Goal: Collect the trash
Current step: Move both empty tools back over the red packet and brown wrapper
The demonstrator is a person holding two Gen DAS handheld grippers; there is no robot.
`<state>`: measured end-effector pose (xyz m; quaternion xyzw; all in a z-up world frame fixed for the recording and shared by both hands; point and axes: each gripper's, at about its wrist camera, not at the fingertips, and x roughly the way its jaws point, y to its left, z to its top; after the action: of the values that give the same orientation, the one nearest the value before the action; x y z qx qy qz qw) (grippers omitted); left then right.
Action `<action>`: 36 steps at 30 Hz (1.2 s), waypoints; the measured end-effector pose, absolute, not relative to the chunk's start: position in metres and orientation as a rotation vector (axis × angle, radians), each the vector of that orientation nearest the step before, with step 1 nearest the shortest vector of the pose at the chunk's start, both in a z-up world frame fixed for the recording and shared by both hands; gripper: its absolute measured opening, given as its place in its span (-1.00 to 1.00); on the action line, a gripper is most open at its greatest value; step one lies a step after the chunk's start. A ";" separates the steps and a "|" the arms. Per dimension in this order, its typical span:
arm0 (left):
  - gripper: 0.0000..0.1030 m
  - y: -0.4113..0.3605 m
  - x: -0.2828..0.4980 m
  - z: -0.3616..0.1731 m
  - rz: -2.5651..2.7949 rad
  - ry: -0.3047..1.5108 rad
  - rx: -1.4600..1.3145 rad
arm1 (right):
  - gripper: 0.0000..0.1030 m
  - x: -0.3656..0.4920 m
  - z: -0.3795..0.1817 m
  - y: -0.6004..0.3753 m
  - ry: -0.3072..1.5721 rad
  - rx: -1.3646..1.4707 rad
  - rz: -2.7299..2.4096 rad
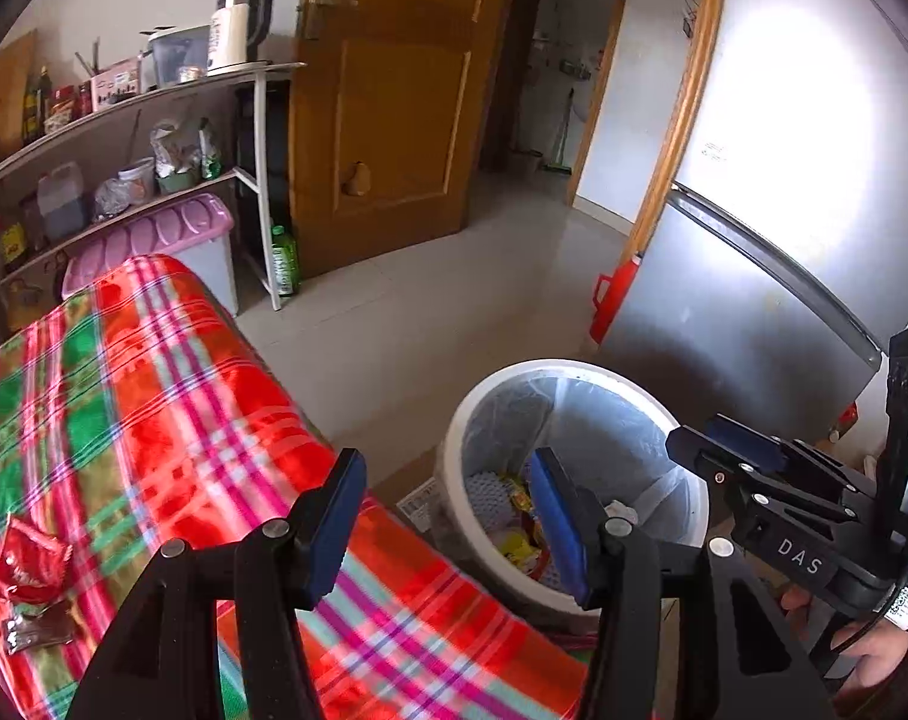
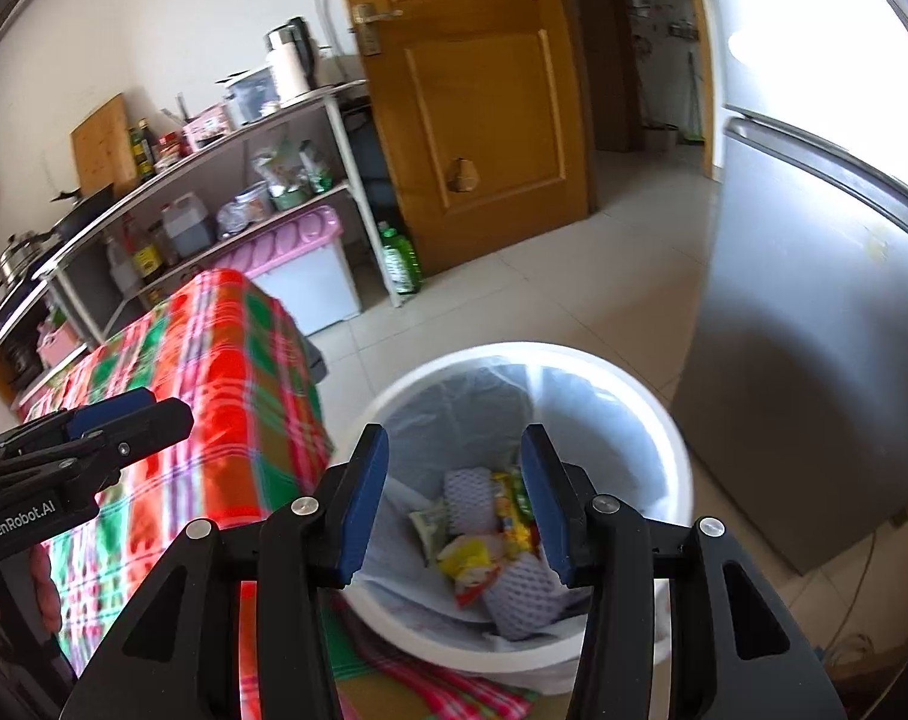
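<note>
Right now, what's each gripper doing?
Left gripper: open, empty, at the table edge.
Right gripper: open, empty, above the bin.

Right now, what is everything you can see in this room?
Trash bin: one, white, lined, on floor beside table.
Bin trash: several wrappers and foam nets, yellow, green, white.
Tablecloth: one, red-green plaid.
Wrappers: two, red and brown, on tablecloth.
Fridge: one, silver, right.
Door: one, wooden, open.
Shelf: one, grey, holding kettle, bottles, bags.
Storage box: one, pink lid.
Green bottle: one, on floor.
Left hand-held gripper: open, empty.
Right hand-held gripper: open, empty, over bin.
</note>
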<state>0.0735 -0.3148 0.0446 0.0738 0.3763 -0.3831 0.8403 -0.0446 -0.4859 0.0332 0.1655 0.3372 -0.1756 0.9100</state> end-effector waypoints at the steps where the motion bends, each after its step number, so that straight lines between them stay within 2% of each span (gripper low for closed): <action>1: 0.09 -0.308 0.075 0.045 -0.797 0.796 0.151 | -0.09 -0.042 0.034 -0.481 0.695 0.336 -0.352; 36: 0.10 -0.080 0.112 0.039 -0.411 0.779 -0.003 | -0.09 0.068 0.021 -0.288 0.779 0.150 0.048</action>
<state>0.1119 -0.0800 0.0392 -0.0016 0.3772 -0.1988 0.9045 0.0677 -0.2880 0.0212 0.0728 0.3795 0.0234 0.9220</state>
